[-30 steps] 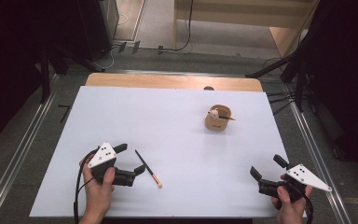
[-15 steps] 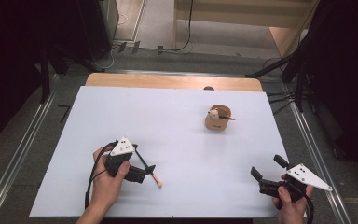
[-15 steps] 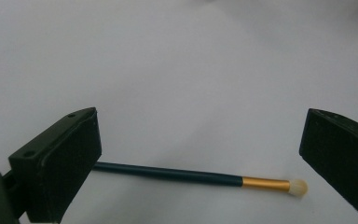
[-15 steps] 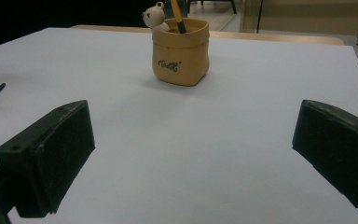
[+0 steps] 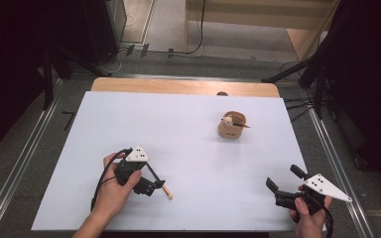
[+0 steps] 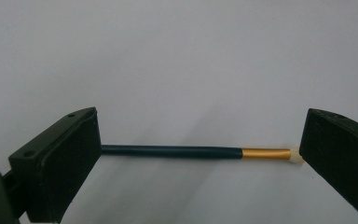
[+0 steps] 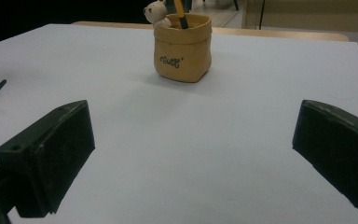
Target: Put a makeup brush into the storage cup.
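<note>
Black grippers (image 5: 151, 184) — grey three-cornered plates, trailing cables.

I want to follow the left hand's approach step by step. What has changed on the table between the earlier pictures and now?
The left gripper moved right, toward the thin dark brush with a gold ferrule and pale tip, and turned down over it; its open jaws now straddle the brush, not yet closed. The brush itself, the right gripper with open jaws, and the small tan pen pot stayed as they were.
</note>
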Demonstrator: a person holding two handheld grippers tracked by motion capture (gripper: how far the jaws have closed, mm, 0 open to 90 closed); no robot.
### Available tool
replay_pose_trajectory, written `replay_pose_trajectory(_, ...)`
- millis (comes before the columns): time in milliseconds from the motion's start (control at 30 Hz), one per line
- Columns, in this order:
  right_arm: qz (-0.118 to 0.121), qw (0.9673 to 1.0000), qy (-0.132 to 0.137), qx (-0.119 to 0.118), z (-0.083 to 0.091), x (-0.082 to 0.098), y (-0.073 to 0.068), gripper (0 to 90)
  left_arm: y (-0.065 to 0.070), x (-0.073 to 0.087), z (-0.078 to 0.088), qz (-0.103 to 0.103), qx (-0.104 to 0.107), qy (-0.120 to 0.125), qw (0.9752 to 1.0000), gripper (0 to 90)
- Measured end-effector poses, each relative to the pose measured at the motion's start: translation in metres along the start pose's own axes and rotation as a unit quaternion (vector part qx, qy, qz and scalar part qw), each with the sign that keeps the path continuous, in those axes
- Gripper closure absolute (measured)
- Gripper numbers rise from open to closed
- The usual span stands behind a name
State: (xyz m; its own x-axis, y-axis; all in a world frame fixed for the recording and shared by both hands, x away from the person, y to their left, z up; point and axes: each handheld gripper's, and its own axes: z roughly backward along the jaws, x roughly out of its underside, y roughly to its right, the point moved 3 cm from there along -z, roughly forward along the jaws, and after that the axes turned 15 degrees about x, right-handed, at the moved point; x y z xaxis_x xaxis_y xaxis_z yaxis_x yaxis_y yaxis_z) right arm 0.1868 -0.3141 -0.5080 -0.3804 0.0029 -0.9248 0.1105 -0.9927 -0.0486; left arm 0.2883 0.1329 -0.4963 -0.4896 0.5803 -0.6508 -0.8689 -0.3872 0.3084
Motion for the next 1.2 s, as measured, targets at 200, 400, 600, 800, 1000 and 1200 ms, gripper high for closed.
replay_pose_trajectory(200,0.0,1.0,-0.001,-0.002,0.0,0.0,-0.001,0.0,0.004,0.0,-0.006,0.028,-0.03,-0.023,0.9989,0.0)
replay_pose_trajectory(400,0.001,1.0,-0.003,-0.002,-0.001,0.001,-0.001,0.0,0.004,-0.002,-0.014,0.053,-0.045,-0.036,0.9969,0.0)
replay_pose_trajectory(600,0.0,1.0,-0.003,-0.001,-0.001,0.001,0.0,0.0,0.005,-0.005,-0.016,0.087,-0.064,-0.043,0.9932,0.0)
replay_pose_trajectory(800,-0.001,1.0,-0.004,0.0,-0.001,0.001,0.0,0.0,0.0,-0.006,-0.023,0.142,-0.093,-0.068,0.983,0.0)
replay_pose_trajectory(1000,-0.001,1.0,-0.003,0.0,-0.002,0.001,0.001,0.0,-0.001,-0.006,-0.028,0.159,-0.104,-0.081,0.9784,0.0)
replay_pose_trajectory(1200,-0.001,1.0,-0.007,0.001,-0.002,0.002,0.001,0.0,0.0,-0.006,-0.032,0.156,-0.117,-0.108,0.9748,0.0)
